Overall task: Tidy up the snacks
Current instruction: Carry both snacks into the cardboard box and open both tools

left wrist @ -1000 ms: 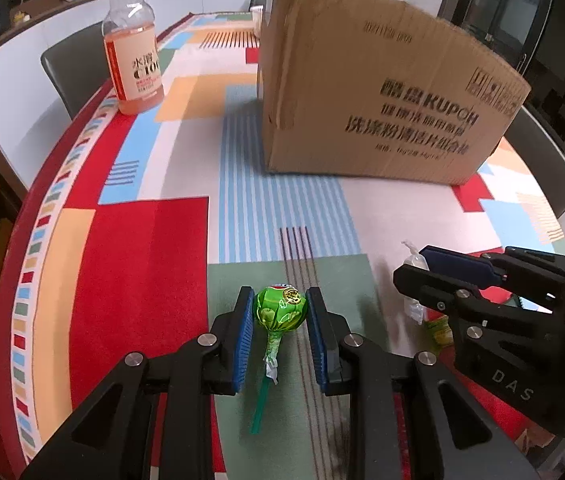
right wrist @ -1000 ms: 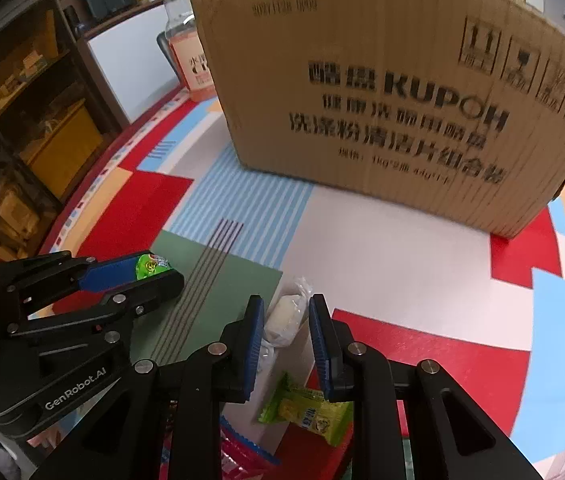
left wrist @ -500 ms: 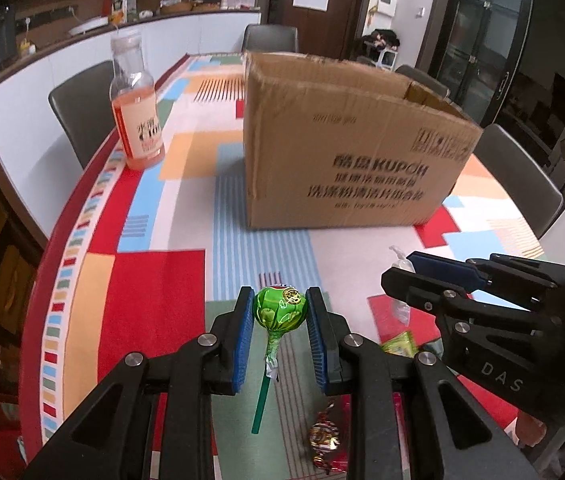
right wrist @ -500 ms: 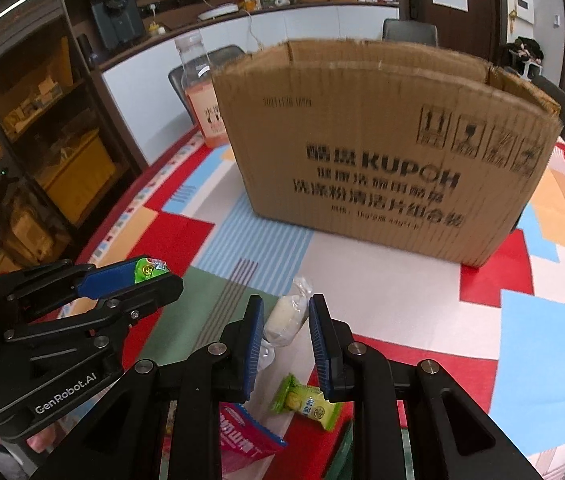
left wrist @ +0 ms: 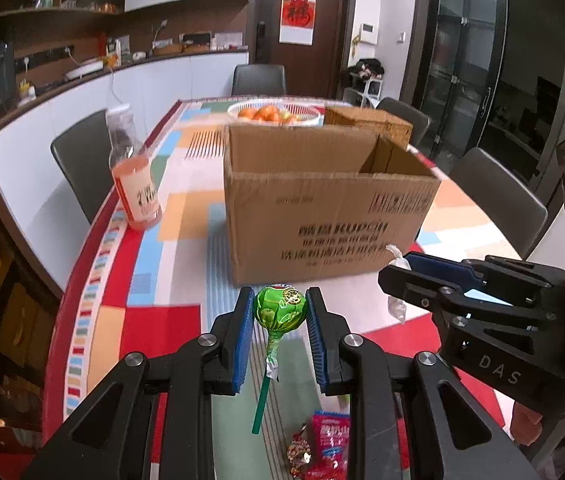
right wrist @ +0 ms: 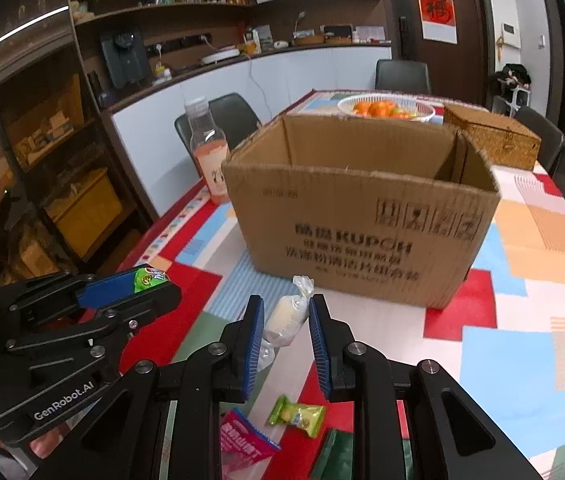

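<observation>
1. In the left wrist view, we saw the left gripper [left wrist: 279,322] at lower centre, its blue pads clamped on the head of a green lollipop [left wrist: 279,309], the green stick hanging down between the arms.
2. At the right of that frame, the right gripper [left wrist: 398,276] reached in from the side, a clear-wrapped white candy [left wrist: 394,254] poking out at its tip.
3. In the right wrist view, the right gripper [right wrist: 285,318] sat at lower centre, its pads closed on the white candy [right wrist: 287,314], whose twisted wrapper end stood up toward the box.
4. At the left of that frame, the left gripper [right wrist: 150,280] showed the lollipop [right wrist: 147,278] pinched at its tip.
5. An open cardboard box [right wrist: 362,216] stood at mid-frame on the patterned tablecloth [right wrist: 522,360]; we could not see its floor.
6. Below the right gripper lay 3 loose snacks: a yellow-green packet [right wrist: 298,416], a pink packet [right wrist: 242,440] and a dark green one [right wrist: 332,456].
7. A bottle of orange drink [left wrist: 134,184] stood left of the box, and a white basket of oranges [left wrist: 278,114] and a wicker box [right wrist: 490,140] sat behind it.
</observation>
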Motion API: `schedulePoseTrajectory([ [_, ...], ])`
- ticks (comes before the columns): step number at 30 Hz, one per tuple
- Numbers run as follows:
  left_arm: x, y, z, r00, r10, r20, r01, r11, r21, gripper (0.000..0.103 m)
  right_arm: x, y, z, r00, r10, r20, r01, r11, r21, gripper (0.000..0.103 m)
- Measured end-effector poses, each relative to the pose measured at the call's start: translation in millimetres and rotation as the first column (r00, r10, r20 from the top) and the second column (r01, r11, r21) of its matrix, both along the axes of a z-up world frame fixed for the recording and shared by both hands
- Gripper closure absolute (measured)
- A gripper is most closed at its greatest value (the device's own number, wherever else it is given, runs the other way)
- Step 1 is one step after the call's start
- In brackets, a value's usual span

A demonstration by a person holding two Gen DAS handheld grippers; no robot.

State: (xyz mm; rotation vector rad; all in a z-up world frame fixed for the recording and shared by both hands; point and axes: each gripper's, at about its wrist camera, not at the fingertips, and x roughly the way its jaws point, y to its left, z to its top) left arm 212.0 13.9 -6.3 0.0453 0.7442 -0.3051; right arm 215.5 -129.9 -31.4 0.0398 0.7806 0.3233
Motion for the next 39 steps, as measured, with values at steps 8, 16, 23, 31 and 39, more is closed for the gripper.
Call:
schedulePoseTrajectory([
  [8, 7.2, -12.1, 34.7, 0.996, -0.013, 0.085, 0.014, 1.000, -0.010, 0.077, 3.5, -7.4, 28.2, 0.997, -0.015, 0.081, 0.013, 1.000, 0.020, 0.079],
  [16, 27.3, -24.2, 61.1, 0.990, -0.018, 0.137, 0.022, 0.999, -0.028, 0.077, 17.7, -22.9, 55.9, 0.986, -0.054, 0.157, 0.048, 0.998, 0.040, 0.078],
  [23, 47.7, -35.1, 73.8, 0.987, -0.020, 0.157, 0.025, 0.999, -0.028, 0.077, 36.0, -34.0, 74.9, 0.976, -0.080, 0.202, 0.072, 0.996, 0.046, 0.078],
  [31, 75.8, -46.7, 81.5, 0.988, -0.031, 0.149, 0.036, 0.999, -0.031, 0.077, 61.2, -44.5, 84.1, 0.972, -0.090, 0.217, 0.082, 0.996, 0.047, 0.078],
  [39, 109.6, -60.7, 79.9, 0.992, -0.042, 0.118, 0.046, 0.999, -0.026, 0.077, 89.3, -56.9, 82.8, 0.976, -0.100, 0.193, 0.094, 0.995, 0.041, 0.078],
])
